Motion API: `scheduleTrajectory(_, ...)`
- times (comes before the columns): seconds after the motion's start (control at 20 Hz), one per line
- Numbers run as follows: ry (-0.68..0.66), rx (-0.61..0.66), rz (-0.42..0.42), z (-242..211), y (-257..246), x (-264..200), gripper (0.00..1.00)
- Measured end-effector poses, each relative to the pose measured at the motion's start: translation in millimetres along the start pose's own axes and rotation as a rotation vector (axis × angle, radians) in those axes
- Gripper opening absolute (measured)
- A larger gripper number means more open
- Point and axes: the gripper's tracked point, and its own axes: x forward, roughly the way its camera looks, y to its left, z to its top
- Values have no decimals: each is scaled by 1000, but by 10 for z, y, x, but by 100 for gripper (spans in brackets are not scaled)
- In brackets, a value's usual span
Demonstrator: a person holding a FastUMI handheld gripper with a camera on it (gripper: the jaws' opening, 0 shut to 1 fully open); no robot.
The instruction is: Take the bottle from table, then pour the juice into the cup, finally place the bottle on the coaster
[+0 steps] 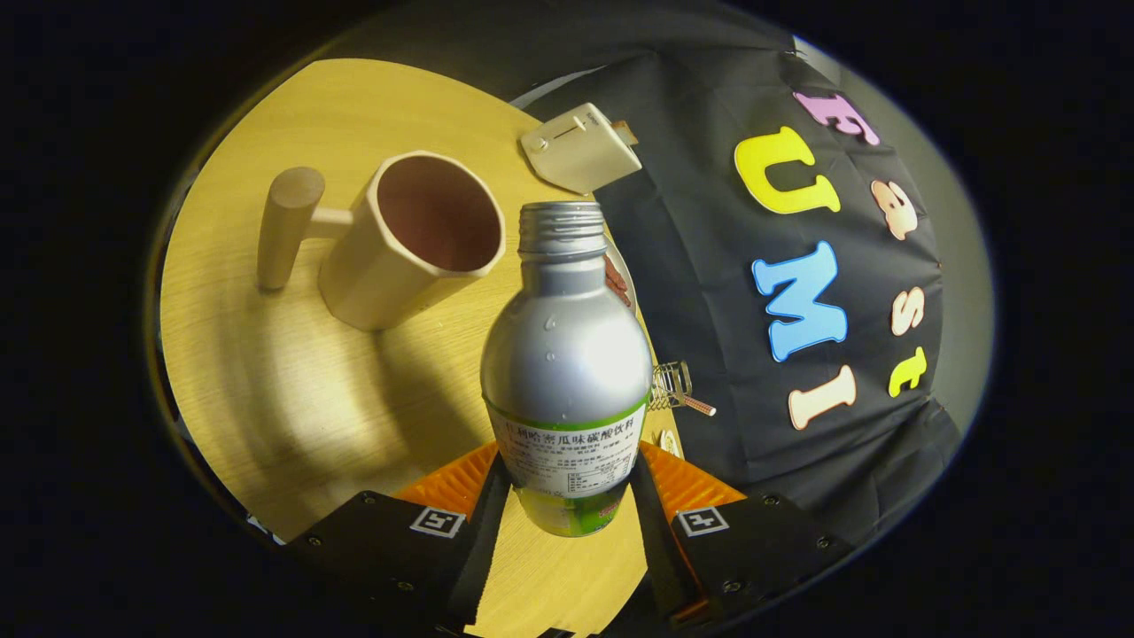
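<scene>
My gripper (567,496) is shut on a silver metal bottle (567,354), both fingers pressing on its labelled lower part. The bottle has no cap, and its threaded neck points away from me, lifted above the wooden table (292,390). Beyond it and to the left stands a beige cup (416,235) with a thick peg handle; its dark inside looks empty. The bottle's mouth is just right of the cup's rim, apart from it. The edge of a round coaster (620,279) peeks out behind the bottle's shoulder.
A cream box-shaped object (580,146) sits at the far side of the table beyond the cup. A small wire item with a stick (678,390) lies near the table's edge to the right of the bottle. The black cloth wall (709,292) hangs close behind the table.
</scene>
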Motion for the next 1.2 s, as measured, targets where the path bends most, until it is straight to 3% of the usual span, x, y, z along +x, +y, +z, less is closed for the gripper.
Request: scheduleTrajectory(1.2,105,-383,-36,201,-355,23,72)
